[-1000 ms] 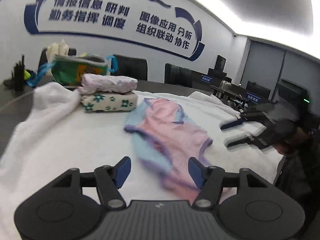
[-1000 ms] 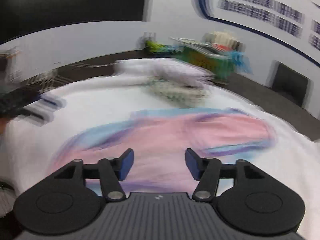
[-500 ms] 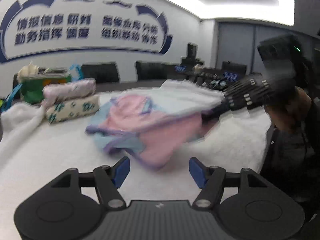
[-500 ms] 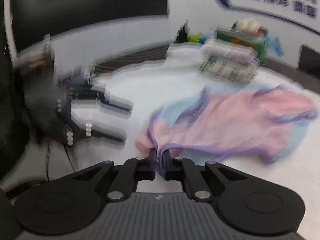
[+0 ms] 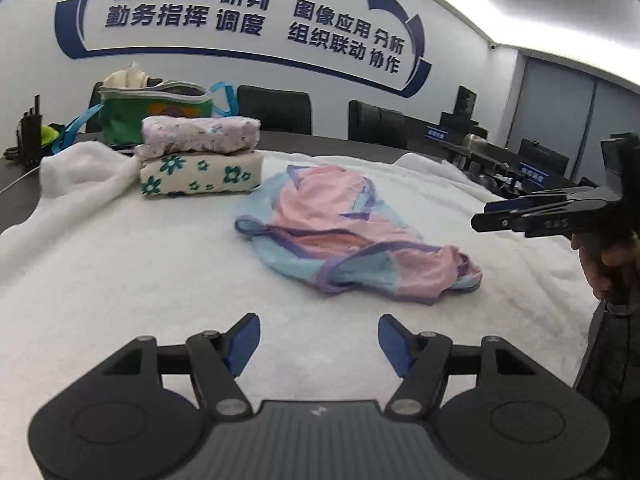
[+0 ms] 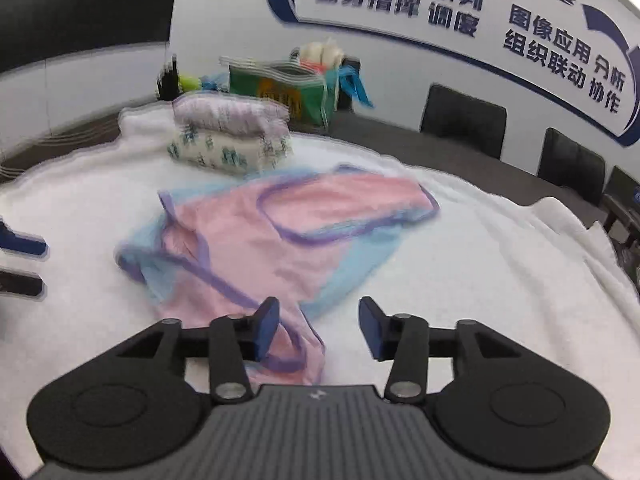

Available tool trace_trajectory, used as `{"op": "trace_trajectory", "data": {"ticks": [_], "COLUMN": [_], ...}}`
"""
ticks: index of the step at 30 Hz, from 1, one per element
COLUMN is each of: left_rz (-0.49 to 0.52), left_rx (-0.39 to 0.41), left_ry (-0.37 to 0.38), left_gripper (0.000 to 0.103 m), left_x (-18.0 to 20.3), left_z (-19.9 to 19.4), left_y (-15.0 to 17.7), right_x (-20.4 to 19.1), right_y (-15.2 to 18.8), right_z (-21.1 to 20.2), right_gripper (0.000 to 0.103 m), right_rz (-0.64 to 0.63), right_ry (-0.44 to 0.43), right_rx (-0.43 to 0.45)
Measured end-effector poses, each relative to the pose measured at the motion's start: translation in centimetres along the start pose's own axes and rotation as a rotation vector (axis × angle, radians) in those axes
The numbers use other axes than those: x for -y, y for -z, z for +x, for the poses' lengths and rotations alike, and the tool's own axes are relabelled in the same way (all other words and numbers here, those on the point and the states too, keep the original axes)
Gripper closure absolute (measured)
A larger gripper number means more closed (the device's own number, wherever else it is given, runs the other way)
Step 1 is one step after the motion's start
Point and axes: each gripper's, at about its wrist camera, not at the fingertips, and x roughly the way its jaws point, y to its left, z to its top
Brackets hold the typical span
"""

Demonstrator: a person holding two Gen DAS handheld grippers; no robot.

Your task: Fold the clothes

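While both my grippers gape empty, garment [image 6: 272,240] hem lies just under right gripper [image 6: 319,328]; left gripper [image 5: 319,344] sits farther back.

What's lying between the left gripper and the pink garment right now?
Nothing but bare white blanket. The left wrist view shows the left gripper, jaws open, short of the pink garment, with only blanket between.

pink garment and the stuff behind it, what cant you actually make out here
- Pink garment, right wrist view: near hem hidden under the right gripper; motion blur smears its edges.
- Green bag, left wrist view: lower part hidden by the folded stack.
- Left gripper, right wrist view: cut off by the frame edge.
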Motion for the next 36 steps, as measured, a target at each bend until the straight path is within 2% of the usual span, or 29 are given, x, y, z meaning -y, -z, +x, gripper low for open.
{"op": "trace_trajectory", "data": {"ticks": [3, 6, 8, 10, 12, 13, 14, 15, 16, 17, 19, 20, 23, 25, 27, 30, 36], "left_rz": [0.039, 0.125, 0.117, 0.094, 0.097, 0.093, 0.075, 0.054, 0.031, 0.000, -0.070, -0.105, -0.154, -0.154, -0.176, -0.166, -0.063], "left_rx": [-0.022, -0.066, -0.103, -0.150, -0.184, -0.203, -0.218, -0.209, -0.190, -0.147, -0.072, -0.033, 0.063, 0.104, 0.105, 0.111, 0.054], "left_ry": [0.058, 0.006, -0.020, -0.043, -0.054, -0.057, -0.058, -0.071, -0.080, -0.081, -0.083, -0.096, -0.123, -0.102, -0.070, -0.033, -0.078], "left_gripper": [0.039, 0.039, 0.039, 0.042, 0.054, 0.070, 0.092, 0.100, 0.100, 0.101, 0.101, 0.102, 0.102, 0.102, 0.102, 0.102, 0.094], "left_x": [1.2, 2.5, 2.2, 1.7, 1.3, 1.1, 0.9, 0.7, 0.5, 0.4, 0.1, 0.1, 0.8, 1.9, 3.0, 4.4, 4.8], "left_z": [2.0, 5.1, 7.2, 9.2, 10.9, 11.8, 12.3, 12.4, 12.3, 11.4, 9.3, 7.9, 3.7, 0.8, -2.2, -5.1, -5.6], "left_y": [-1.5, -3.3, -4.5, -5.5, -5.9, -6.0, -5.9, -5.9, -5.9, -5.9, -5.7, -5.4, -4.2, -2.9, -1.4, 0.7, 3.1], "right_x": [0.3, -0.3, -0.8, -1.0, -0.1, 0.4, 1.1, 1.6, 1.9, 1.8, 1.4, 1.1, 0.3, -0.3, -1.4, -2.1, -2.8], "right_y": [0.0, 0.9, 1.5, 1.8, 1.7, 1.6, 1.5, 1.6, 1.7, 1.9, 2.4, 2.5, 2.7, 2.5, 2.1, 2.0, 3.8], "right_z": [-1.3, -2.1, -2.1, -0.8, 0.4, 1.0, 1.6, 2.4, 3.0, 3.5, 4.1, 3.7, 1.3, -0.7, -3.3, -6.6, -7.6], "right_gripper": [0.046, 0.046, 0.046, 0.047, 0.047, 0.047, 0.047, 0.048, 0.056, 0.072, 0.091, 0.094, 0.098, 0.098, 0.098, 0.098, 0.092], "right_rz": [0.018, 0.012, -0.009, -0.030, -0.004, 0.020, 0.046, 0.063, 0.069, 0.065, 0.045, 0.032, 0.026, 0.026, -0.006, -0.016, -0.091], "right_ry": [-0.030, -0.094, -0.136, -0.122, -0.136, -0.155, -0.181, -0.200, -0.214, -0.218, -0.214, -0.210, -0.214, -0.219, -0.234, -0.367, -0.380], "right_rx": [0.033, 0.021, 0.003, -0.016, -0.018, -0.019, -0.034, -0.050, -0.068, -0.088, -0.116, -0.107, -0.048, 0.000, 0.042, 0.039, -0.027]}}
